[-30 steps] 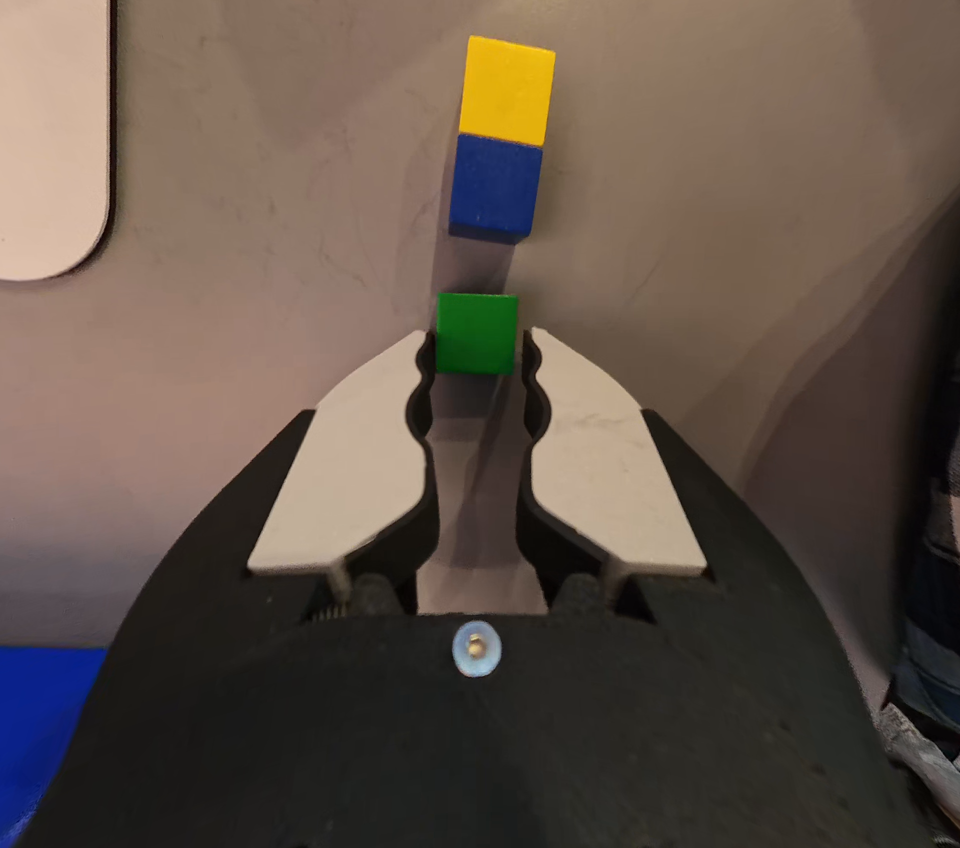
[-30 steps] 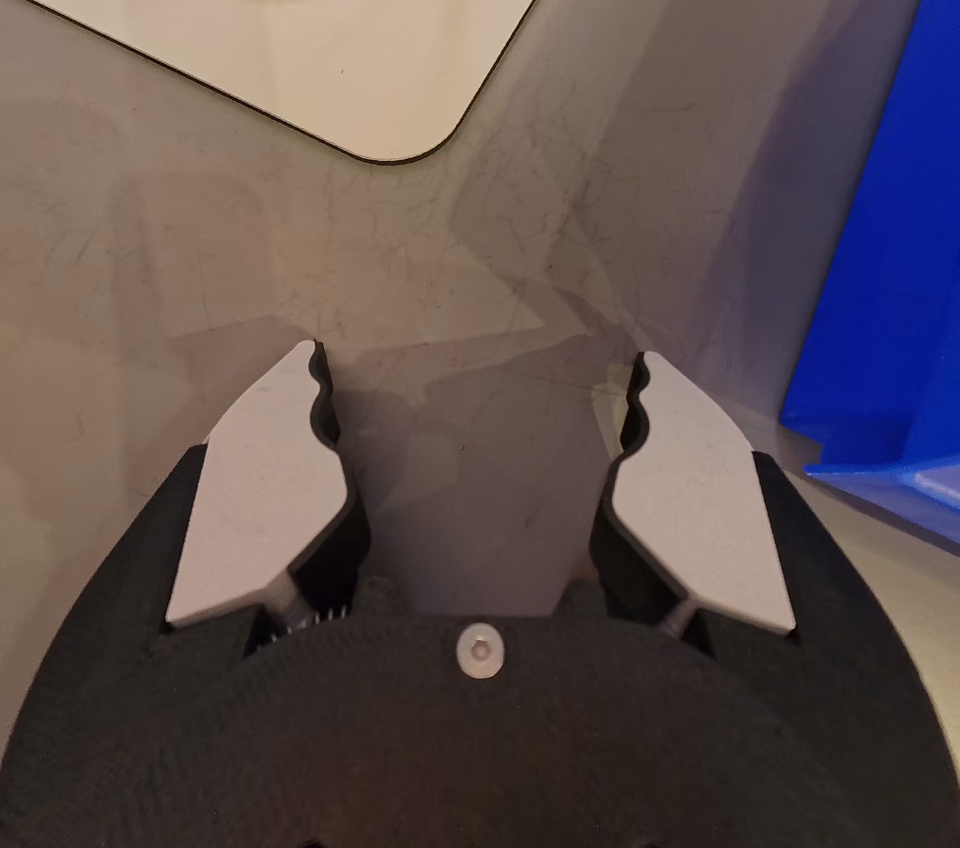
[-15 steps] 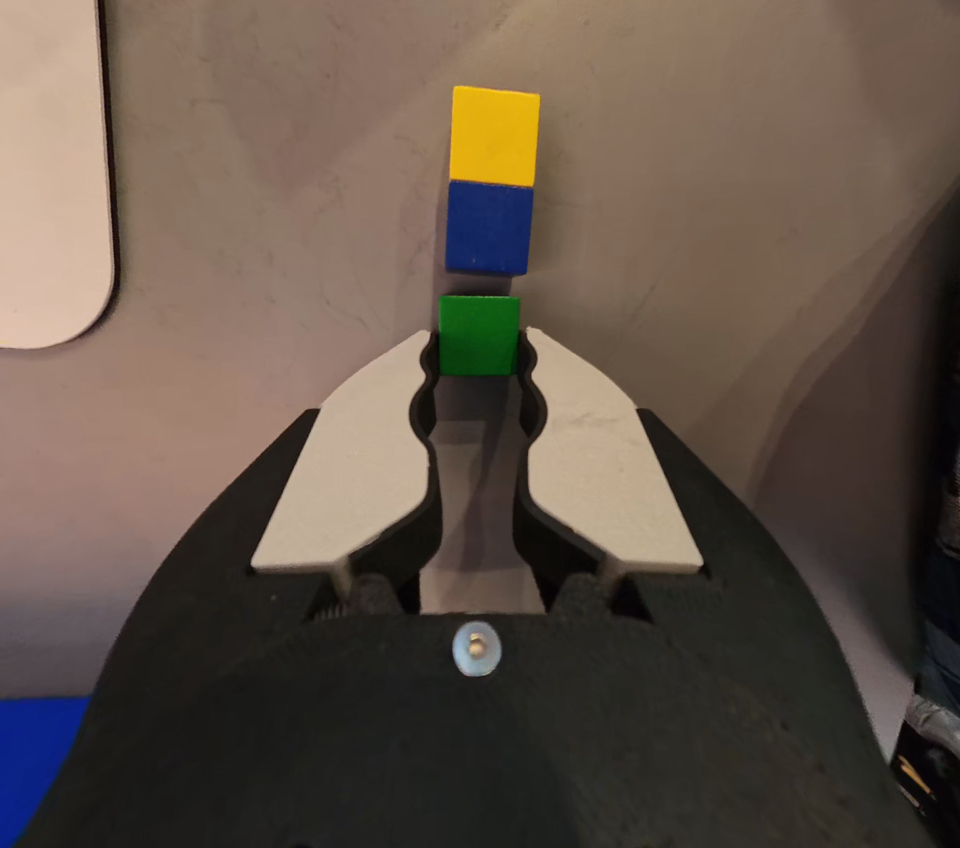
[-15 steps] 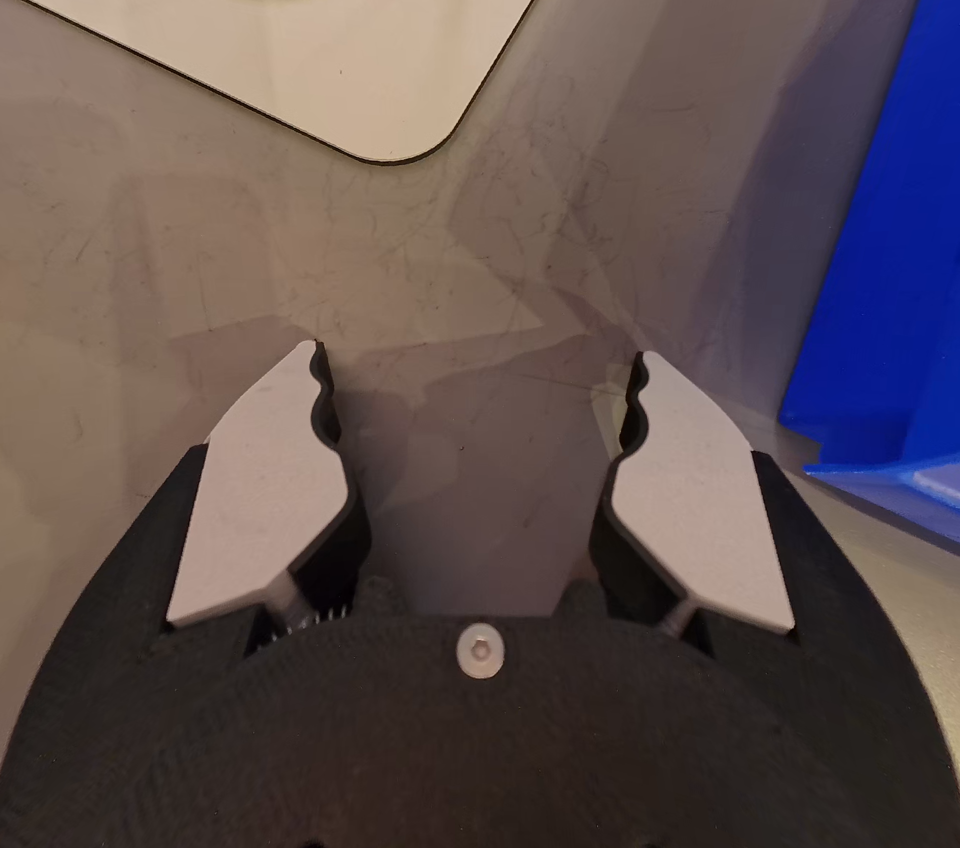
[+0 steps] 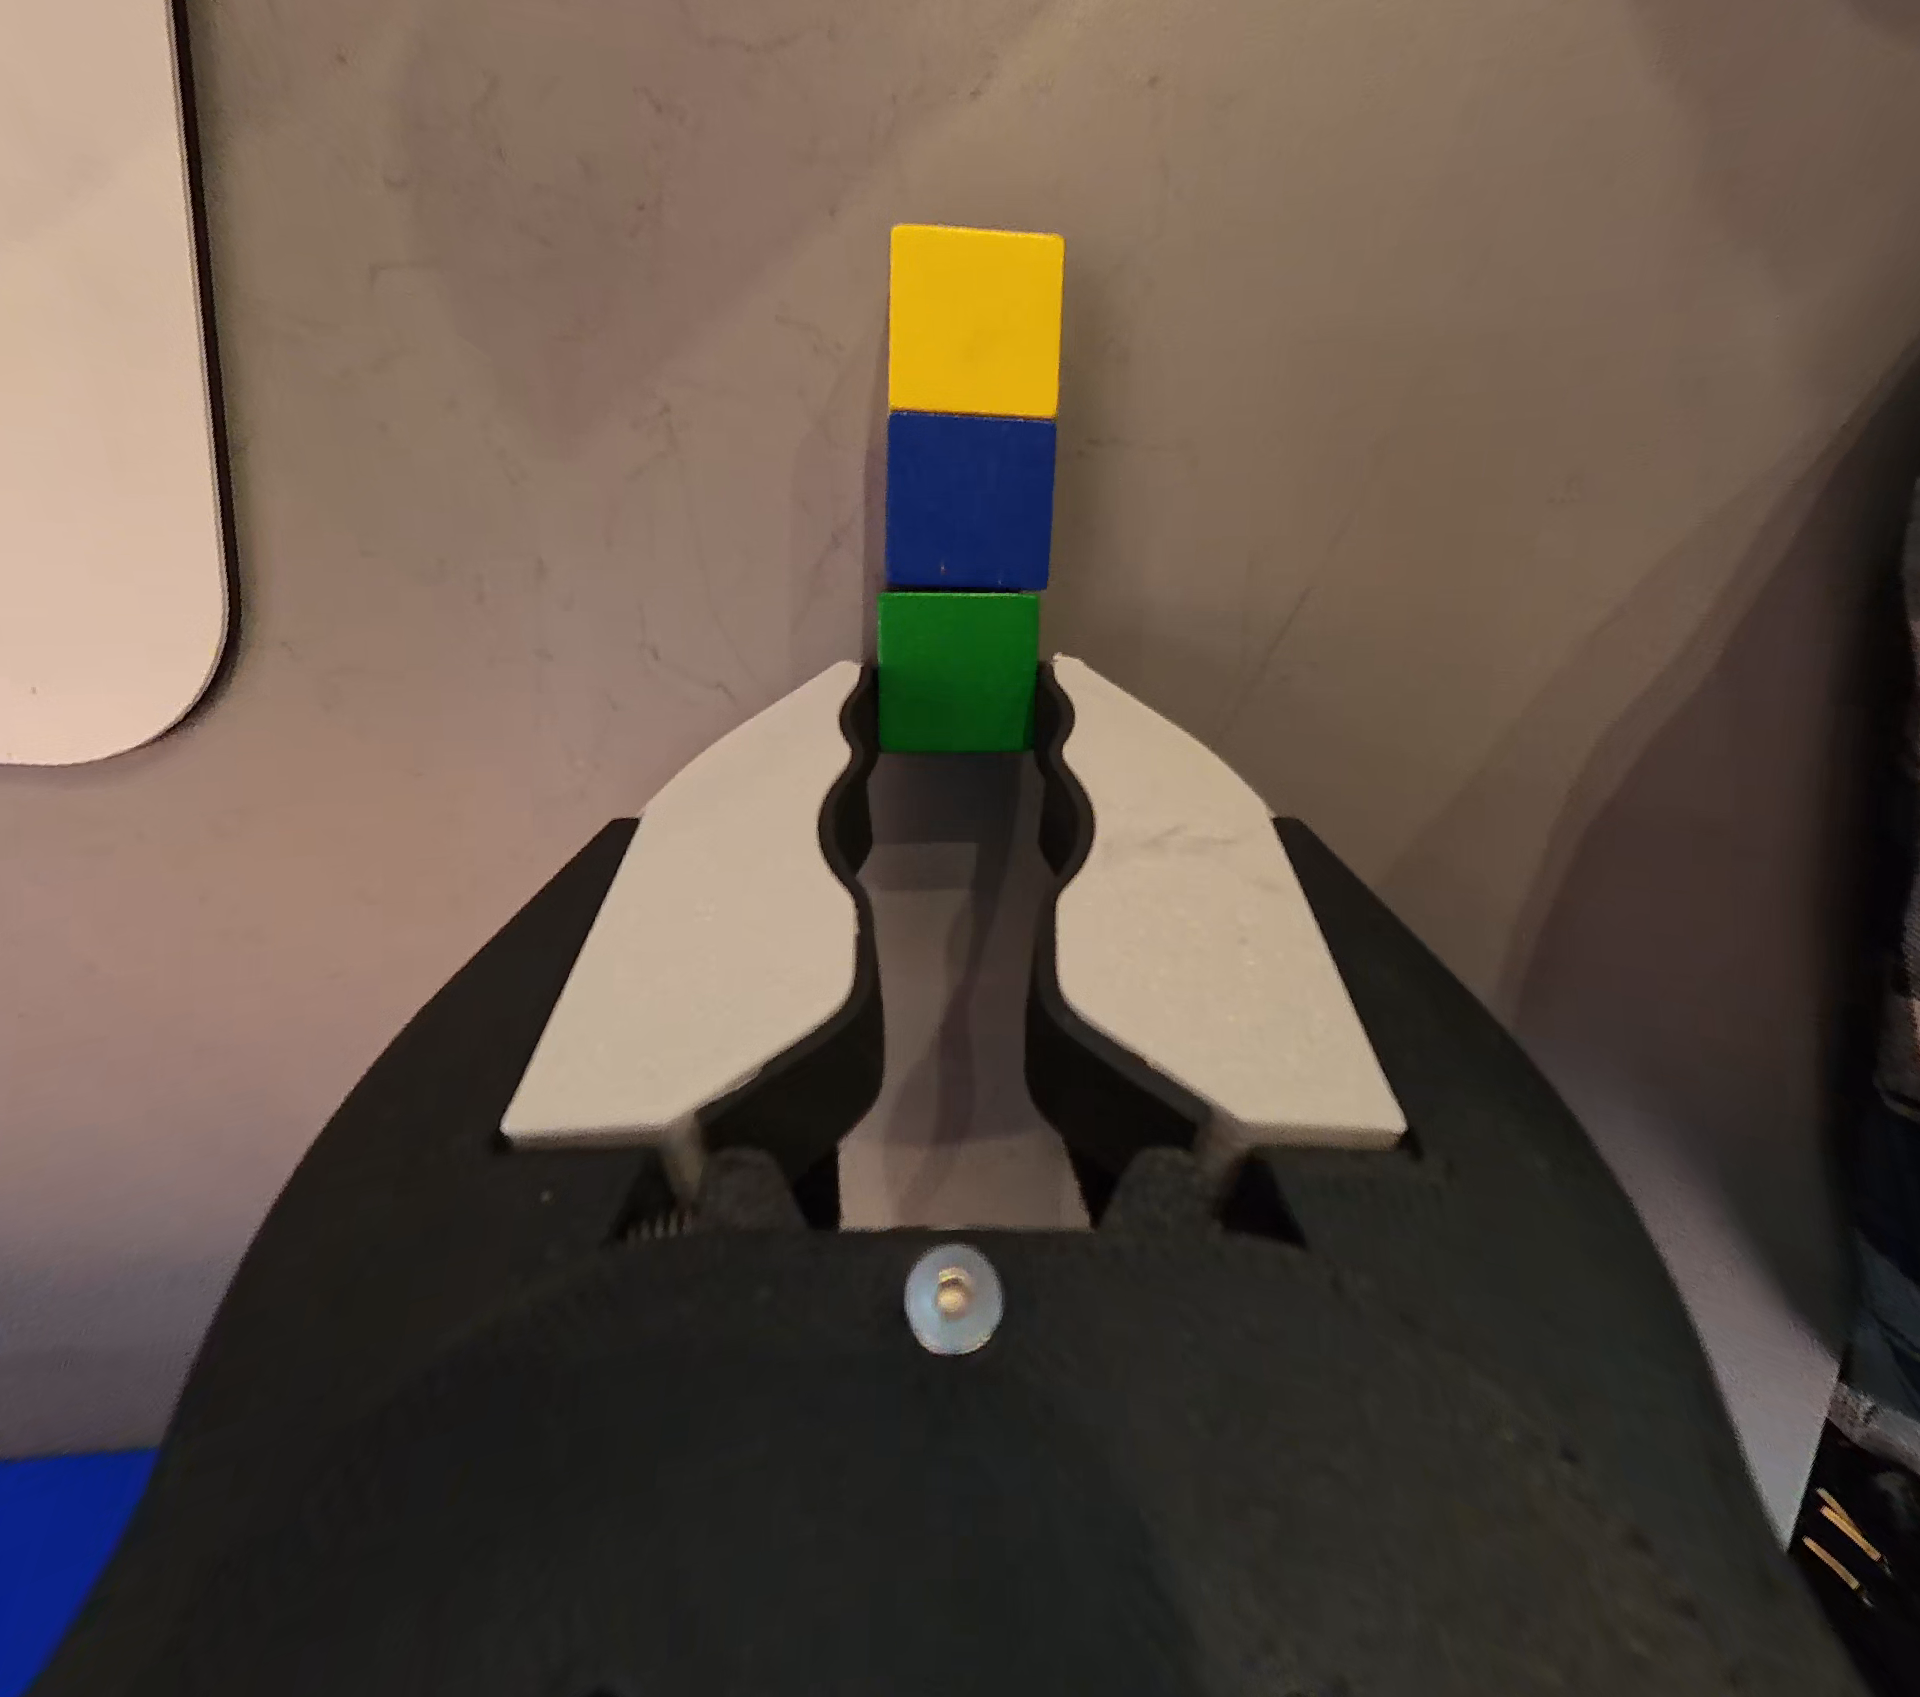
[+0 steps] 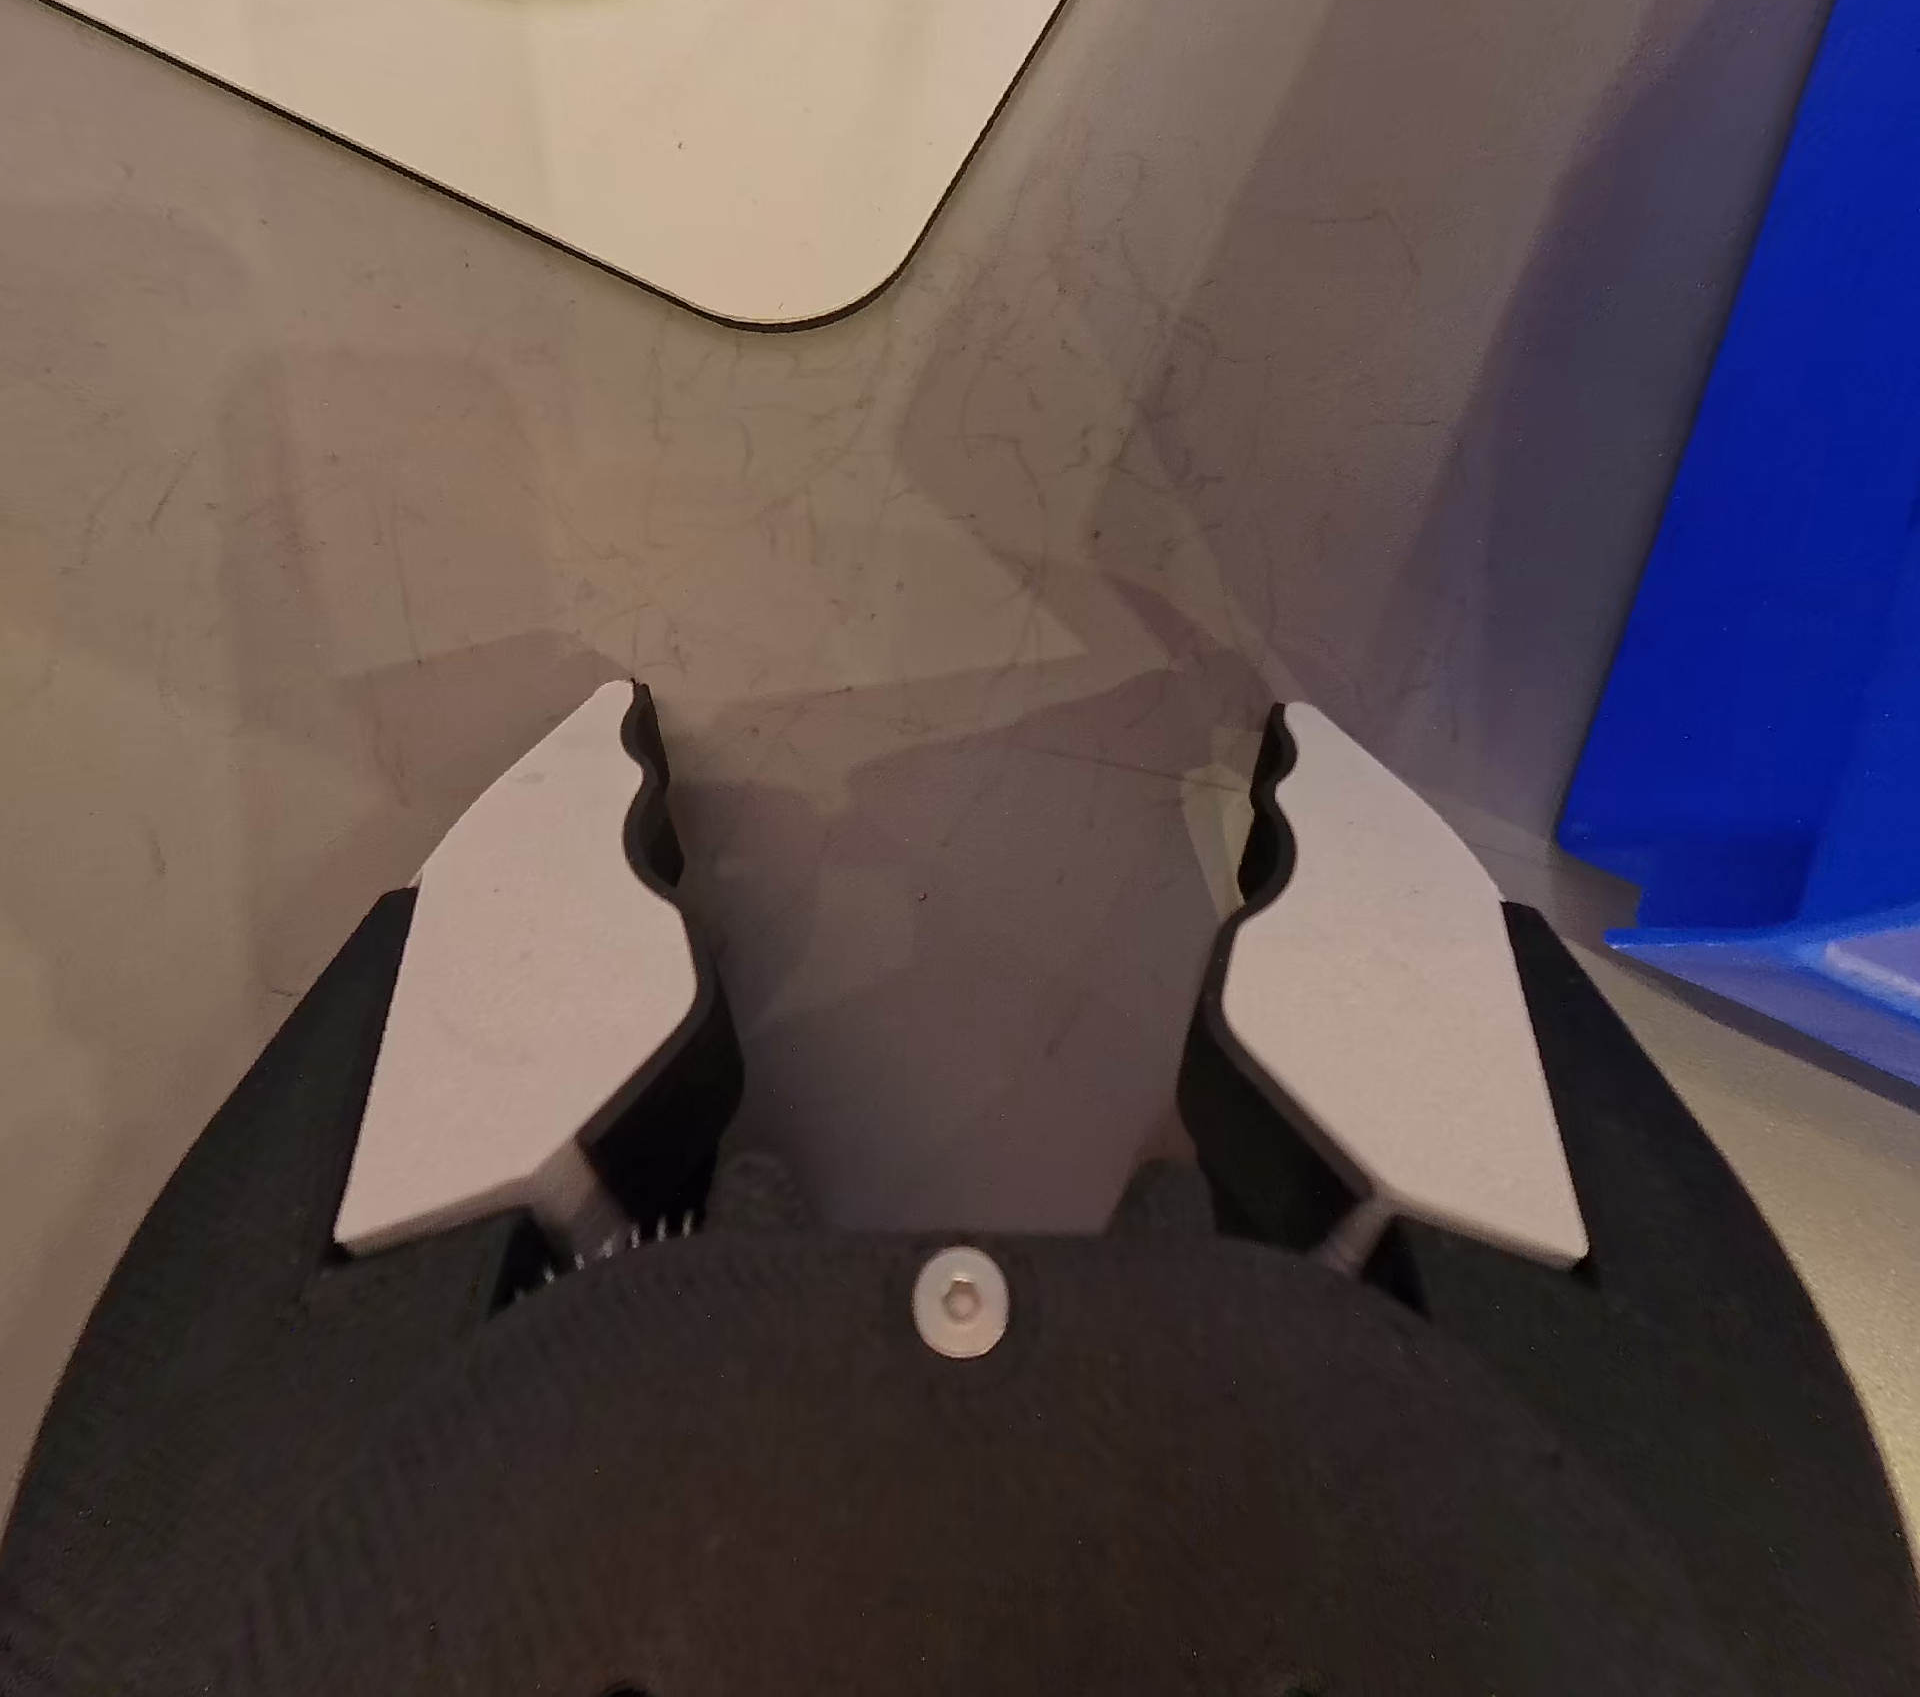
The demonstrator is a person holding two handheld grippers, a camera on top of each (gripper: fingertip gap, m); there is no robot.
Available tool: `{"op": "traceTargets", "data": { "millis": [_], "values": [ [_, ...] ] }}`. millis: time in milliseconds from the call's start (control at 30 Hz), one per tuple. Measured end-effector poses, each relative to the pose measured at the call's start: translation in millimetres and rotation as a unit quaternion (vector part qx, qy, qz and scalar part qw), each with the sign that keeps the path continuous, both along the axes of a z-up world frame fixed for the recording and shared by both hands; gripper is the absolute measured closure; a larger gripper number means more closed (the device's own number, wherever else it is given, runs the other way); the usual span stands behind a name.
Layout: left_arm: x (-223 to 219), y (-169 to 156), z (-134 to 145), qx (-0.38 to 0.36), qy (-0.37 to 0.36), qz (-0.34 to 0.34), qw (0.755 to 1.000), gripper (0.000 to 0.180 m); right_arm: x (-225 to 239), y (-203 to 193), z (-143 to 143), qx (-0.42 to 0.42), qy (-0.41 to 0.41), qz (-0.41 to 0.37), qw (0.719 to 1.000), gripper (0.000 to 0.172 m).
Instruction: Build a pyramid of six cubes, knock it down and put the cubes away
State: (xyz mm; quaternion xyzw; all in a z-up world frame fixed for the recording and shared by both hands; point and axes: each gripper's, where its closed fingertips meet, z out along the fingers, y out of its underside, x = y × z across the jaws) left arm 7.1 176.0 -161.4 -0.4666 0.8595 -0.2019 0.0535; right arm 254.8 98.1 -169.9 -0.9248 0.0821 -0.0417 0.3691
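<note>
While no writing shows | left tool [image 5: 957, 691] clamps green cube [image 5: 956, 673] | right tool [image 6: 956, 712] gapes bare

Each gripper, left [image 5: 958, 691] and right [image 6: 961, 712], has a rounded black textured body, two pale grey flat fingers [image 5: 717, 920] with wavy black inner pads, a silver screw [image 5: 952, 1300] centred behind them, and small springs at the finger roots.

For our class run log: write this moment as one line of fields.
stage: building | left tongs: shut on green cube, beside blue cube | yellow cube: beyond blue | right tongs: open
</note>
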Motion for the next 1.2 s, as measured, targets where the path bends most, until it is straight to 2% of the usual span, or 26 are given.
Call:
{"op": "traceTargets", "data": {
  "millis": [333,367,433,567,700,800,933,1200],
  "values": [
    [0,-2,-1,-0.005,0.005,-0.004,1.000,0.152,0,0,0,0.000,0.000,0.000,1.000,0.064],
    [-1,-3,-2,-0.007,0.005,-0.003,1.000,0.150,0,0,0,0.000,0.000,0.000,1.000,0.064],
    [-1,0,0,-0.008,0.003,0.008,1.000,0.132,0,0,0,0.000,0.000,0.000,1.000,0.064],
    [-2,7,19,-0.025,-0.019,0.033,0.999,0.123,0,0,0,0.000,0.000,0.000,1.000,0.064],
    [-10,25,46,-0.018,-0.046,0.053,0.997,0.123,0,0,0,0.000,0.000,0.000,1.000,0.064],
    [-15,48,71,-0.012,-0.077,0.082,0.994,0.127,0,1,0,0.000,0.000,0.000,1.000,0.064],
    [-27,97,100,0.022,-0.110,0.135,0.985,0.131,0,1,0,0.000,0.001,0.000,1.000,0.064],
    [-55,215,125,0.109,-0.120,0.234,0.959,0.127,-1,0,0,0.000,0.001,0.001,1.000,0.064]
  ]
}}
